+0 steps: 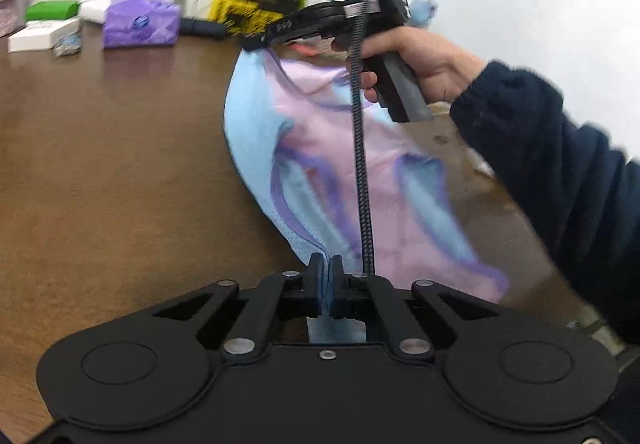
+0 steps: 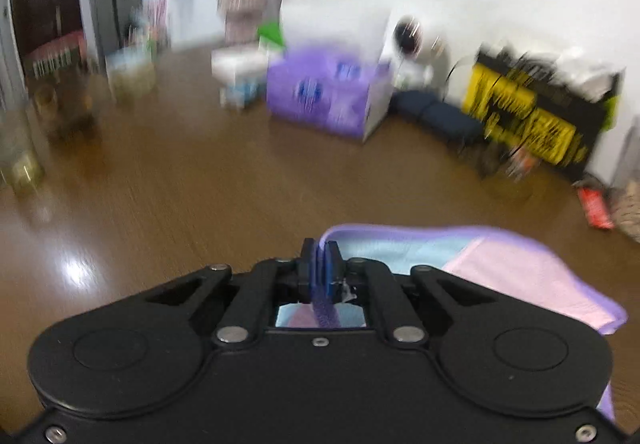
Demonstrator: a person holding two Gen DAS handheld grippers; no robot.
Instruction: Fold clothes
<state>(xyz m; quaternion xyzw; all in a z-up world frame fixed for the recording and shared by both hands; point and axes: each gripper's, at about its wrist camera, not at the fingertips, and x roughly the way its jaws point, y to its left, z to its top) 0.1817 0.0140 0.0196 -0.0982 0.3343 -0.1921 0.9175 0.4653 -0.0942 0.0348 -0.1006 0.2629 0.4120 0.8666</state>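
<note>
A garment (image 1: pixel 320 148) in pale blue and pink with purple trim hangs stretched above the brown table (image 1: pixel 112 164). My left gripper (image 1: pixel 327 264) is shut on its near edge, blue cloth pinched between the pads. In the left wrist view a hand in a dark sleeve (image 1: pixel 560 172) holds my right gripper (image 1: pixel 256 42), whose tip is clamped on the far top corner of the garment. In the right wrist view that gripper (image 2: pixel 320 248) is shut on the purple trim, and the garment (image 2: pixel 520 268) spreads to the right below it.
Along the wall at the table's back stand a purple tissue pack (image 1: pixel 140 24), a green box (image 1: pixel 52 9), white boxes (image 1: pixel 42 35), a dark pouch (image 1: pixel 202 27) and a yellow-black package (image 1: pixel 248 6). A red item (image 2: pixel 596 208) lies at the right. Jars (image 2: pixel 24 164) stand at the left.
</note>
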